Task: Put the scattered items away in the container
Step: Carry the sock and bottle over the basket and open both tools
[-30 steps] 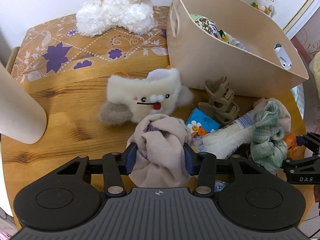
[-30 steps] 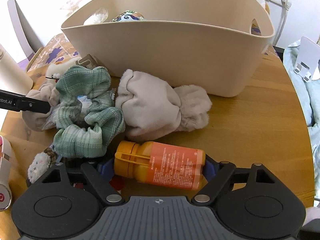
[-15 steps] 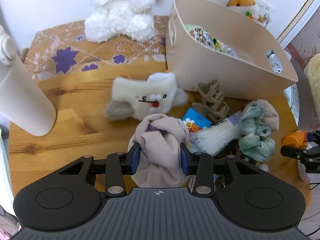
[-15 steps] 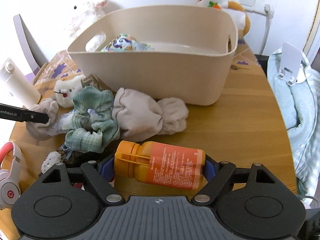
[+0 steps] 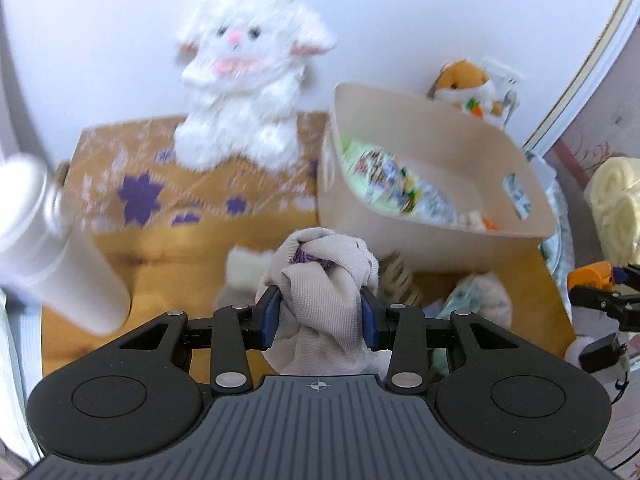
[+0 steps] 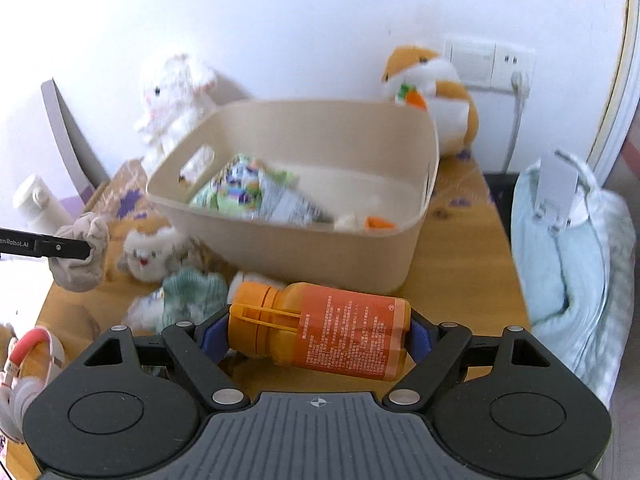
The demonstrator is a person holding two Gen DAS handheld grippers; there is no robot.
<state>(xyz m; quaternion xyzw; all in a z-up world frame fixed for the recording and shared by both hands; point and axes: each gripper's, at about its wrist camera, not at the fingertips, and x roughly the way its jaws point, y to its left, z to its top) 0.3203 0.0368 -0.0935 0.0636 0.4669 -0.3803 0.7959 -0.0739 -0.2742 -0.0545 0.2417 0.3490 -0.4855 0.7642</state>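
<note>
My left gripper (image 5: 319,316) is shut on a beige cloth bundle (image 5: 324,280), held above the wooden table (image 5: 168,252), left of the beige tub (image 5: 436,236). The bundle also shows in the right wrist view (image 6: 82,254). My right gripper (image 6: 316,330) is shut on an orange bottle (image 6: 320,330), held lying sideways above the table in front of the tub (image 6: 320,256). The tub holds snack packets (image 6: 256,196). A small white plush (image 6: 146,252), a green scrunchie (image 6: 194,292) and a hair claw (image 5: 398,278) lie on the table.
A white lamb plush (image 5: 244,76) sits at the back on a patterned mat (image 5: 140,196). A white bottle (image 5: 52,252) stands at the left. An orange hamster plush (image 6: 434,92) sits behind the tub. Pink headphones (image 6: 28,360) lie at the table's left edge. Blue bedding (image 6: 576,272) lies right.
Both grippers have risen well above the table with the cloth bundle and the orange bottle held. The tub's inside now shows from above.
</note>
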